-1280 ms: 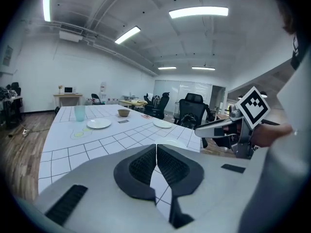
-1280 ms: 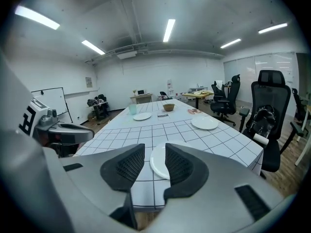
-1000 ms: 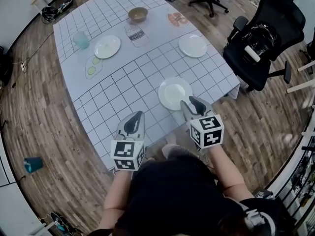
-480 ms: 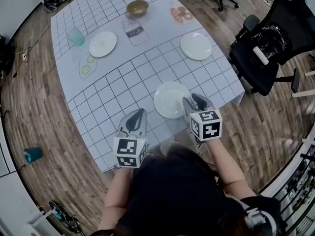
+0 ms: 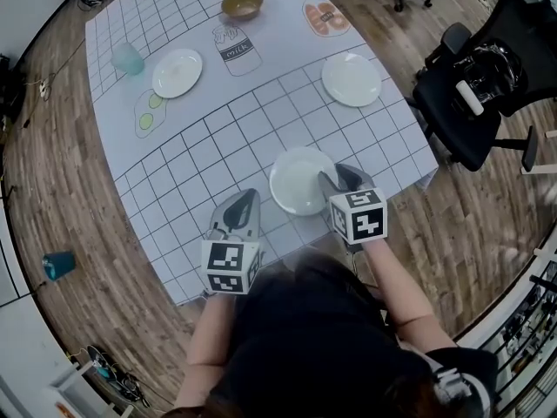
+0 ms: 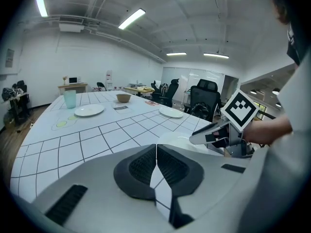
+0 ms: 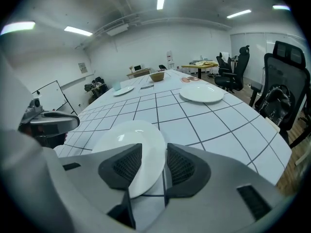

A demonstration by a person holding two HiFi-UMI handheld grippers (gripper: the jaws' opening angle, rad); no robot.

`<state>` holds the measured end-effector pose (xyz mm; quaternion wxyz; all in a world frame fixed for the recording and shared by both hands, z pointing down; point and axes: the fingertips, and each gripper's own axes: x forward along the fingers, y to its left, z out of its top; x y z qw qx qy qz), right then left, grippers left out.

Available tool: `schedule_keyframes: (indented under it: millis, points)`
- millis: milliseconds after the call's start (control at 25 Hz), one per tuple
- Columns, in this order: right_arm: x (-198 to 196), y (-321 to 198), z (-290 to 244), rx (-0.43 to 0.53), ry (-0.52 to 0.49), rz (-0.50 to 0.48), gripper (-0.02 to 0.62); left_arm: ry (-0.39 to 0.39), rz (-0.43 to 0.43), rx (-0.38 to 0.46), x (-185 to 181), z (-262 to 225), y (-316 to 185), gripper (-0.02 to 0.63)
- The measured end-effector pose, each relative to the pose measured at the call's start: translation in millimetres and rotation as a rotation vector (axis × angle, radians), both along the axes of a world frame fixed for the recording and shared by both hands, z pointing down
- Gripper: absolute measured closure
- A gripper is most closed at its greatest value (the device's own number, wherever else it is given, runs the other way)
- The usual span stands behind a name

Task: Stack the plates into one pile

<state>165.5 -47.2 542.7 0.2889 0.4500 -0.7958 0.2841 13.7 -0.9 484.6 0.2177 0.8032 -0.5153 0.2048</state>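
Three white plates lie apart on the gridded table cover point(image 5: 218, 138). The near plate point(image 5: 298, 181) point(image 7: 127, 139) point(image 6: 176, 141) is at the front. My right gripper point(image 5: 336, 178) point(image 7: 154, 147) is at that plate's right rim, and its jaws are opening with the rim between them, the pads not pressing on it. A second plate point(image 5: 352, 79) point(image 7: 201, 92) sits at the far right and a third point(image 5: 177, 73) point(image 6: 89, 110) at the far left. My left gripper point(image 5: 244, 202) point(image 6: 156, 146) is shut and holds nothing, low over the cover left of the near plate.
A teal cup point(image 5: 127, 58) stands beside the far-left plate and a brown bowl point(image 5: 241, 3) at the far edge. Food pictures are printed on the cover. A black office chair point(image 5: 474, 85) is right of the table. The table's front edge runs just under both grippers.
Both grippers have come lower and closer to the near plate. The right gripper's jaws have spread wider and now straddle the plate's rim. The left gripper stays shut.
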Motion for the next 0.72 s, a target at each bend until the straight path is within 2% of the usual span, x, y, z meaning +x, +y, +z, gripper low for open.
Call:
schedule_keyframes:
  millis: [200, 720]
  points:
    - [-0.7, 0.3, 7.1, -0.004, 0.039, 0.014, 0.414, -0.008, 0.009, -0.011, 2.0, 5.0, -1.4, 0.577]
    - [0.8, 3.2, 5.2, 0.009, 0.043, 0.039, 0.436, -0.022, 0.013, -0.016, -1.4, 8.3, 5.0, 0.577]
